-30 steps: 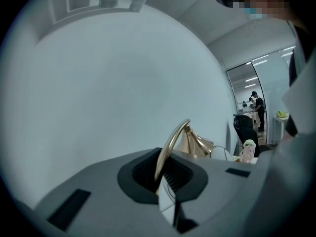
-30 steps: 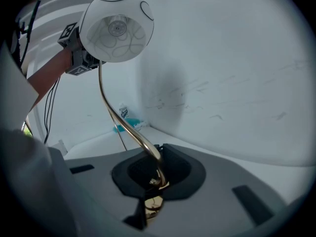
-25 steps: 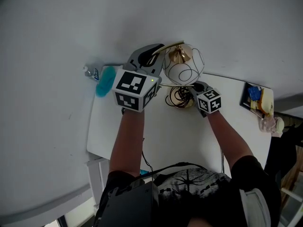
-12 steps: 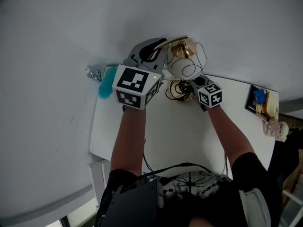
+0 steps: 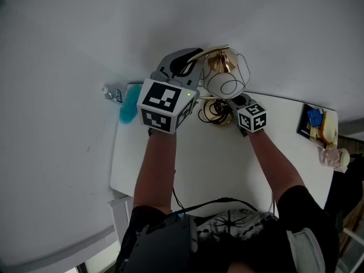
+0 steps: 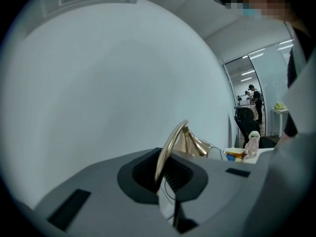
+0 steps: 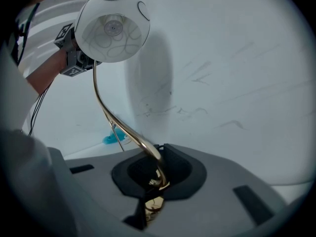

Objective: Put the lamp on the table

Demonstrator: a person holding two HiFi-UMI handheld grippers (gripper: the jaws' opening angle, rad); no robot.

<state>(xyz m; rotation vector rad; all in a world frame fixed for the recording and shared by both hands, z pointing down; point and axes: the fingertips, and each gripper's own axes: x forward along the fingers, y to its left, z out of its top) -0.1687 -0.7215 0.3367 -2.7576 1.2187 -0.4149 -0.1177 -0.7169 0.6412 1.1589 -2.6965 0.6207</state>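
Plainly, both claws pinch thin brass — left claw (image 5: 192, 61) high on the stem (image 7: 106, 110), right claw (image 5: 234, 102) low — holding the lamp (image 5: 219, 64) at the bench's (image 5: 193, 169) far edge by the wall (image 5: 170, 16); the top-heavy globe (image 5: 222, 85) could swivel, or the coiled cord (image 5: 213, 114) snag underneath

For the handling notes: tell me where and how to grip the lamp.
Grip the thin gold stem, not the wide round shade. Come from the side, jaws across it: left gripper high, right gripper low, as now.
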